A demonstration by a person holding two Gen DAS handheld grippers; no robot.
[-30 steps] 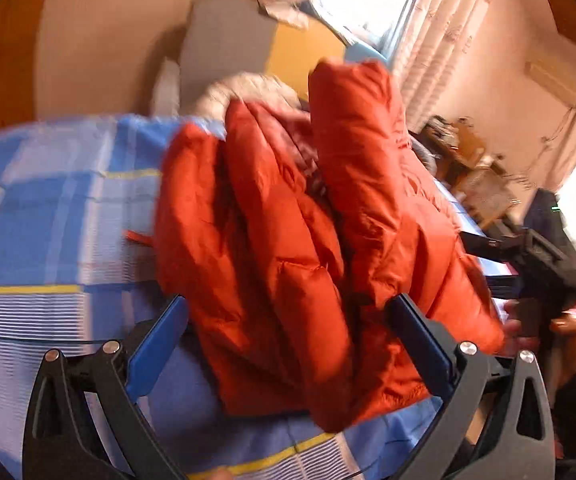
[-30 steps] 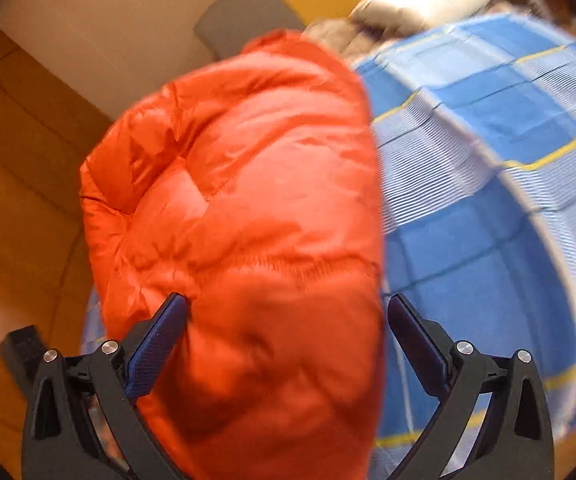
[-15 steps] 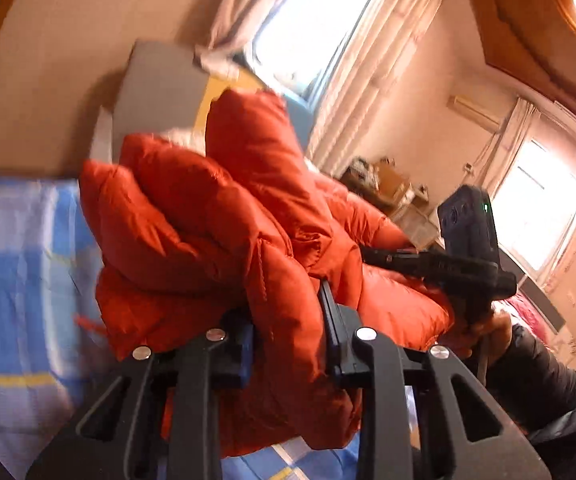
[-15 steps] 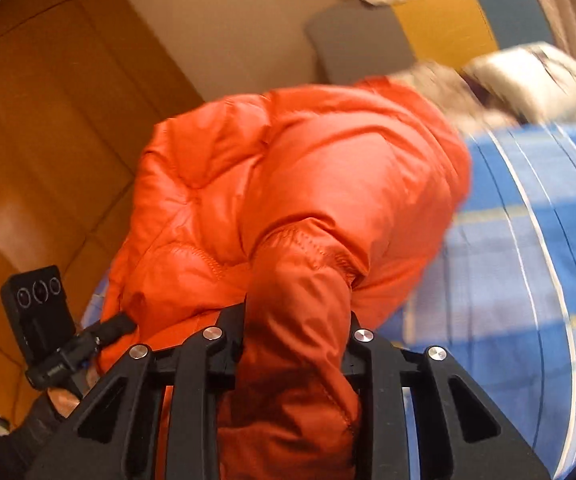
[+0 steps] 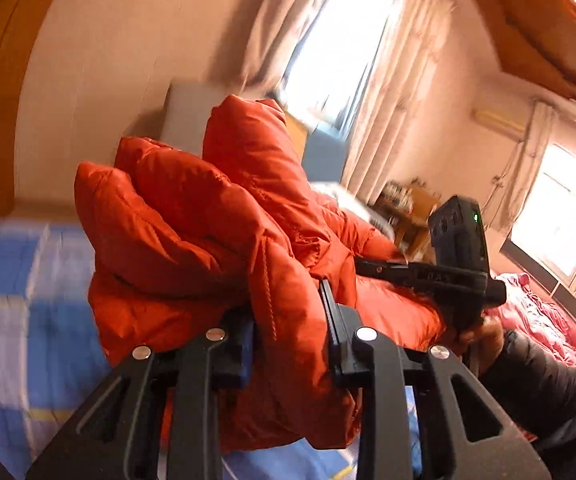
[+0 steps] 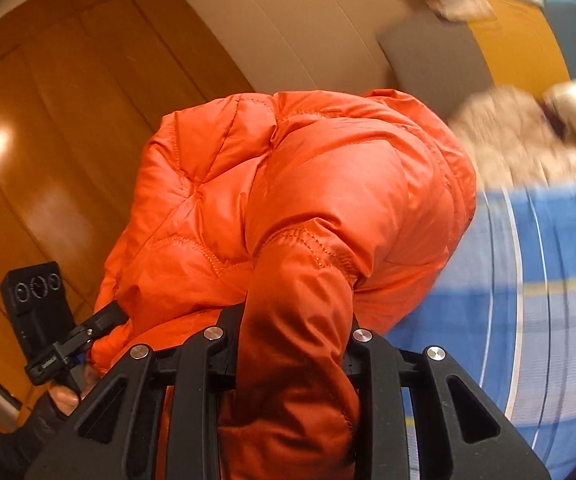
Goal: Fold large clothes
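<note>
An orange puffy down jacket point(image 5: 216, 240) is bunched up and lifted above a bed with a blue checked sheet point(image 5: 16, 292). My left gripper point(image 5: 288, 320) is shut on a thick fold of the jacket. My right gripper point(image 6: 294, 320) is shut on another fold of the same jacket point(image 6: 308, 184), which fills the middle of the right wrist view. The other hand-held gripper shows at the right of the left wrist view point(image 5: 456, 264) and at the lower left of the right wrist view point(image 6: 48, 320).
The blue checked sheet point(image 6: 536, 280) lies below and to the right. A beige pillow point(image 6: 520, 144) and grey and yellow headboard point(image 6: 440, 56) are at the bed's head. A wooden wardrobe point(image 6: 48, 140) stands left. Curtained windows point(image 5: 336, 48), a wooden side table point(image 5: 408, 204) and pink bedding point(image 5: 536, 320) are right.
Both grippers closed from open onto folds of the jacket and lifted it off the sheet; both views tilted upward toward the walls and window.
</note>
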